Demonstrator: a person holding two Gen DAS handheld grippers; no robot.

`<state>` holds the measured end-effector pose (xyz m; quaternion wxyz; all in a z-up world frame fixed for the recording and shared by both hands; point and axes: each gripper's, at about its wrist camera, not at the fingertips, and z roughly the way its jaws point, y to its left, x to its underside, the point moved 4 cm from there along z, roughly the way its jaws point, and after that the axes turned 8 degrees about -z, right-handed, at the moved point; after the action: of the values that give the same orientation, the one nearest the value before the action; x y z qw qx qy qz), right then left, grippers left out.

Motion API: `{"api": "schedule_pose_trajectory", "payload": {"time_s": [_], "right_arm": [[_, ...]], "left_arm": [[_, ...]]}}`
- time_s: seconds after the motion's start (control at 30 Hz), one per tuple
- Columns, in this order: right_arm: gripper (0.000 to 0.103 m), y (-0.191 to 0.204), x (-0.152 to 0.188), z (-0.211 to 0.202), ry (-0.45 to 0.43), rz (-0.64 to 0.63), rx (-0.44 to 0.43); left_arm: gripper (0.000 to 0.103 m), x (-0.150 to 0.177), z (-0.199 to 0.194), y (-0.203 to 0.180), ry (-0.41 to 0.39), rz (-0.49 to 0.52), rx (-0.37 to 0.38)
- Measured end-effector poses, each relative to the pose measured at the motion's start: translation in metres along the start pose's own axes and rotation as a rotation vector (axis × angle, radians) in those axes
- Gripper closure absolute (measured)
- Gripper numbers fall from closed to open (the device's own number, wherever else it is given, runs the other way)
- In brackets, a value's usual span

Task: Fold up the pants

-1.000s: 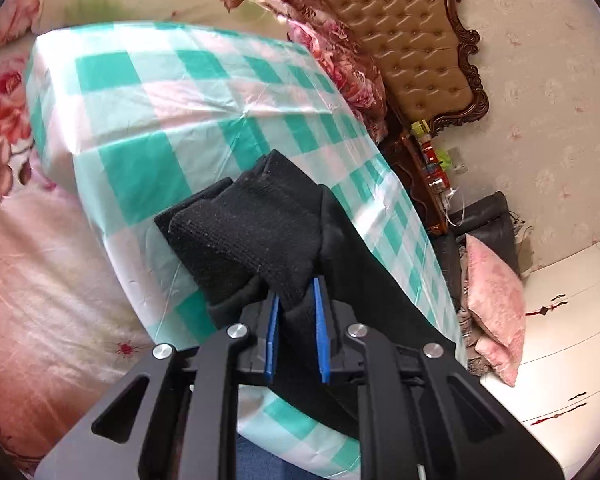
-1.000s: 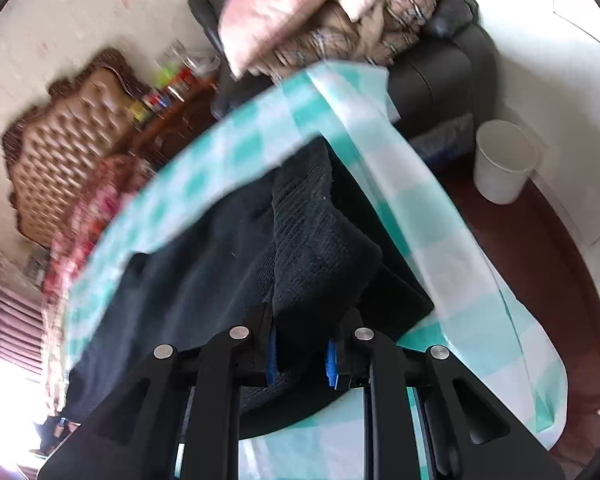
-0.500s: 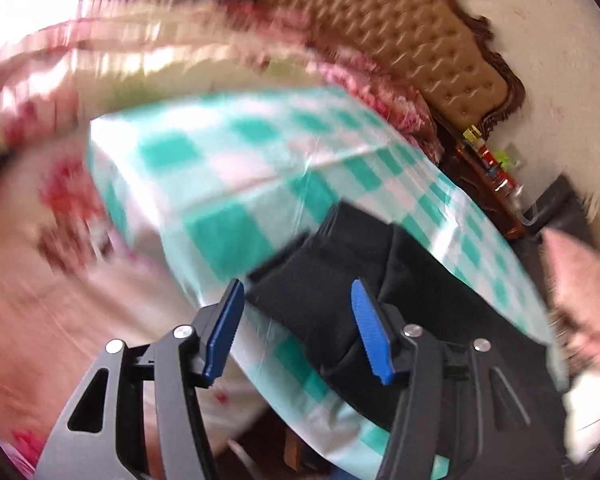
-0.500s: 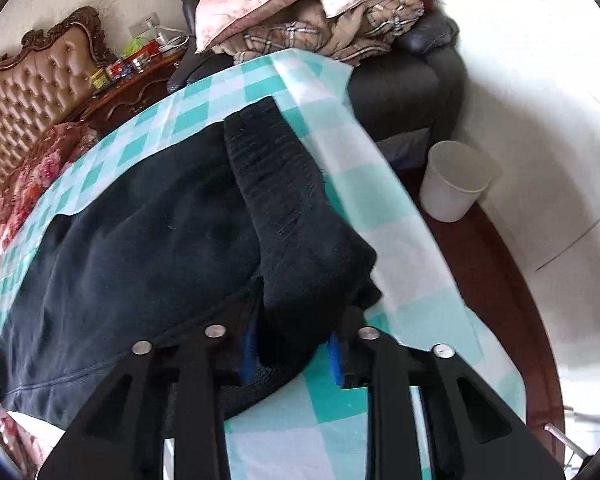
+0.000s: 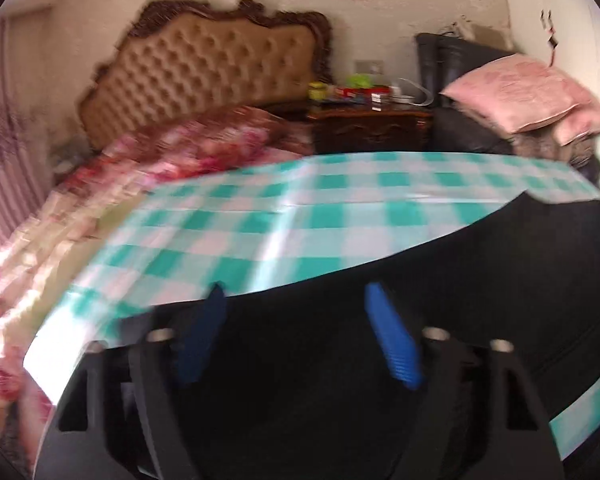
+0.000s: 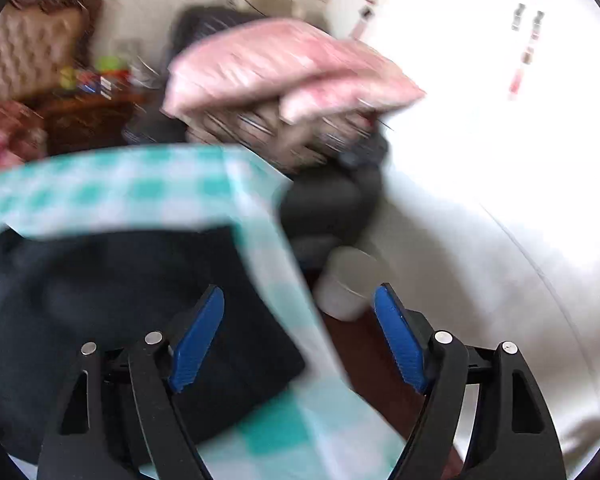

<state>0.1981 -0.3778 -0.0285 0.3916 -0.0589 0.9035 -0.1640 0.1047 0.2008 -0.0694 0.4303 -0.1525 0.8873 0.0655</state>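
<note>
The left gripper (image 5: 296, 332) stands wide open with nothing between its blue pads, and the right gripper (image 6: 300, 336) is spread just as wide and equally empty. Under the left one lie the black pants (image 5: 440, 280), a broad dark sheet that fills the lower part of its view. In the right wrist view the same pants (image 6: 120, 300) lie to the left of the fingers, with one squared end near the cloth's corner. They rest on a teal-and-white checked cloth (image 5: 300, 216) spread over the work surface, beside a bed with a tufted headboard (image 5: 212, 64). Farther out are a dark nightstand (image 5: 368, 128), a pink pillow (image 5: 516, 92) on a dark chair, and a white bin (image 6: 348, 284) on the floor.

Both views are motion-blurred (fine detail of seams and hems cannot be made out). The fabric looks soft, thick and limp, probably a knit, so it will likely sag and drag when lifted, not hold a shape. Judging from this, the best holds are the two corners of one end, pinched through all layers so the fold stays aligned.
</note>
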Motion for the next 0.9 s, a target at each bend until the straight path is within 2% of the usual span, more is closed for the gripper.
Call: {"api": "schedule_pose_trajectory", "payload": {"time_s": [0.03,0.07,0.17,0.23,0.3,0.37,0.4,0.43,0.5,0.53,0.63,0.7,0.77,0.8,0.9], "right_arm": [[0.028,0.014,-0.010,0.006,-0.023,-0.021,-0.036],[0.028,0.030,-0.017,0.014,-0.030,-0.051,-0.061],[0.029,0.071,-0.030,0.049,-0.002,-0.104,-0.103],[0.029,0.086,-0.028,0.072,0.028,-0.131,-0.066],[0.029,0.091,-0.021,0.096,0.089,-0.159,0.003],[0.029,0.087,-0.010,0.109,0.142,-0.133,0.000],[0.028,0.084,-0.003,0.114,0.154,-0.115,-0.008],[0.028,0.084,0.003,0.116,0.155,-0.114,-0.005],[0.026,0.087,0.011,0.117,0.145,-0.128,0.011],[0.026,0.088,0.011,0.115,0.138,-0.138,0.025],[0.026,0.090,0.011,0.119,0.141,-0.142,0.031],[0.025,0.088,0.012,0.118,0.144,-0.131,0.020],[0.025,0.087,0.012,0.117,0.142,-0.127,0.015],[0.025,0.088,0.013,0.117,0.141,-0.127,0.015],[0.025,0.089,0.013,0.116,0.135,-0.132,0.023]], "left_arm": [[0.057,-0.003,0.008,-0.011,0.015,-0.008,0.043],[0.062,-0.008,0.017,-0.026,0.028,-0.006,0.083],[0.065,-0.013,0.051,-0.058,0.091,-0.012,0.163],[0.065,-0.011,0.080,-0.072,0.163,-0.018,0.193],[0.064,-0.006,0.098,-0.073,0.200,-0.020,0.158],[0.063,-0.001,0.120,-0.058,0.248,-0.041,0.079],[0.053,-0.001,0.127,-0.049,0.255,-0.061,0.044],[0.049,-0.002,0.131,-0.041,0.254,-0.086,0.025],[0.051,-0.008,0.132,-0.031,0.237,-0.124,-0.022],[0.051,-0.011,0.129,-0.031,0.228,-0.130,-0.015],[0.051,-0.017,0.114,-0.057,0.191,-0.097,0.093],[0.051,-0.014,0.111,-0.081,0.204,-0.052,0.148],[0.050,-0.005,0.119,-0.094,0.247,-0.066,0.184],[0.052,-0.001,0.127,-0.092,0.267,-0.081,0.162],[0.052,-0.005,0.136,-0.080,0.247,-0.110,0.111]]}}
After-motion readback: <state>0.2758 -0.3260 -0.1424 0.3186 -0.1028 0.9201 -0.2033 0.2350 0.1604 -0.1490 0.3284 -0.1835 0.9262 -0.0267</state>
